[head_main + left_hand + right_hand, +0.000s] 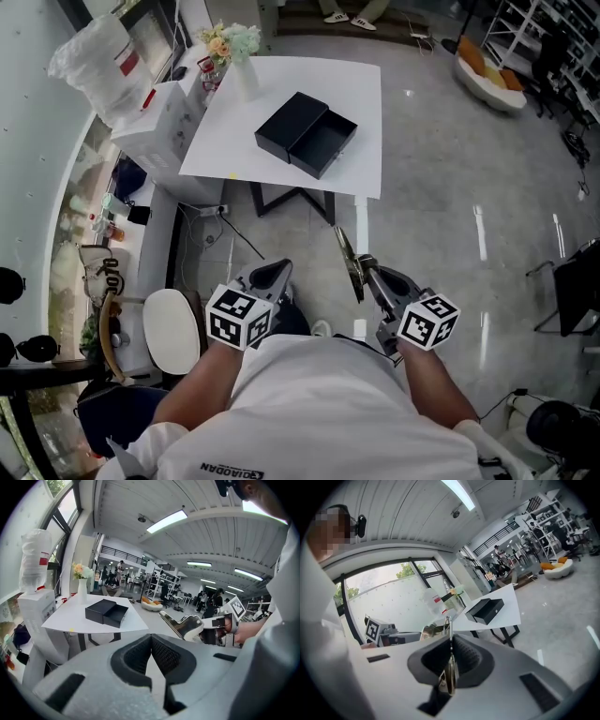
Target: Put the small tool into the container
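Note:
A black box with its drawer slid open (306, 134) lies on the white table (352, 89), far ahead of both grippers. My right gripper (364, 274) is shut on a thin metal tool (348, 263) that sticks out past its jaws. In the right gripper view the tool (450, 667) stands edge-on between the pads, with the box (485, 610) beyond it. My left gripper (273, 276) is held beside the right one, low in front of my body. Its pads meet at the tip (151, 639) with nothing between them. The left gripper view also shows the box (106, 611) and the tool (169, 623).
A vase of flowers (234, 52) stands at the table's far left corner. A white carton (150, 122) with a plastic bag on it sits left of the table. A white stool (172, 330) is at my left. The grey floor (450, 187) spreads to the right.

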### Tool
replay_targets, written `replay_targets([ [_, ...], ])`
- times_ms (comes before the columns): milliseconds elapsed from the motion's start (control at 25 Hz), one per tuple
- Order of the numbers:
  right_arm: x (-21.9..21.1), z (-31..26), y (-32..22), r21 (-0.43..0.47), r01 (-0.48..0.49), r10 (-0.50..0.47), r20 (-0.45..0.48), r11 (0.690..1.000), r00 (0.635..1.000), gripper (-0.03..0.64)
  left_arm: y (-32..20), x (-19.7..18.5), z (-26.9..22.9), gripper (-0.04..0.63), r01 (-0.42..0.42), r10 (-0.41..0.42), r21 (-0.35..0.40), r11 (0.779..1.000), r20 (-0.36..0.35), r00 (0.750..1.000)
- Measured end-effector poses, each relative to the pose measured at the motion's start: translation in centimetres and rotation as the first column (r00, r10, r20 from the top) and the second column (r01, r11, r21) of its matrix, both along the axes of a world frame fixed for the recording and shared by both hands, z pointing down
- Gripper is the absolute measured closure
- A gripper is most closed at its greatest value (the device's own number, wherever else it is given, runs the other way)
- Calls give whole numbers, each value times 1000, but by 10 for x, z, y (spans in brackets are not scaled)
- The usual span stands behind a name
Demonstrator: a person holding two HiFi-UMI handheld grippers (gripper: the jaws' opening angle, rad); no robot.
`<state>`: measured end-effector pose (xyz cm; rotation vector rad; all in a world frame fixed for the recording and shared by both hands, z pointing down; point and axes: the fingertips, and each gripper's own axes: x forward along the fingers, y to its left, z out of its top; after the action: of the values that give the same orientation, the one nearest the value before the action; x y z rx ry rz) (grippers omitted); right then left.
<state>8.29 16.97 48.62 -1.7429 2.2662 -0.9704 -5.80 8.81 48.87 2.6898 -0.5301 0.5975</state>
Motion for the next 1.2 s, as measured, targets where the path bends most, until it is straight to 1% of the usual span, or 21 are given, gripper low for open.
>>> replay_targets([
  [160,7,9,-3,-14,-8,8,-5,1000,1000,604,-6,11,6,586,-18,18,-8,1000,0,1000],
  [400,20,18,-25,-43,-11,11,-17,999,1000,604,-31,29,14,586,-33,33,-20,999,-6,999],
  [520,27,20,-44,-58,11,-13,-39,998,999,604,-51,38,13,586,-29,29,-23,999,-14,999],
  [640,33,25,-70,-74,25,-29,-54,997,998,604,-74,42,18,586,-27,27,-35,999,-7,1000],
  [920,49,31,-140,-108,37,-46,-82,993,996,604,-150,60,24,586,-35,36,-51,998,12,999],
  [1120,68,23,-200,-96,7,-18,-112,995,994,604,-217,76,14,586,-53,54,-29,998,10,999],
  [1200,75,21,-221,-91,4,-16,-139,996,990,604,-241,83,12,586,-59,59,-22,998,2,998],
])
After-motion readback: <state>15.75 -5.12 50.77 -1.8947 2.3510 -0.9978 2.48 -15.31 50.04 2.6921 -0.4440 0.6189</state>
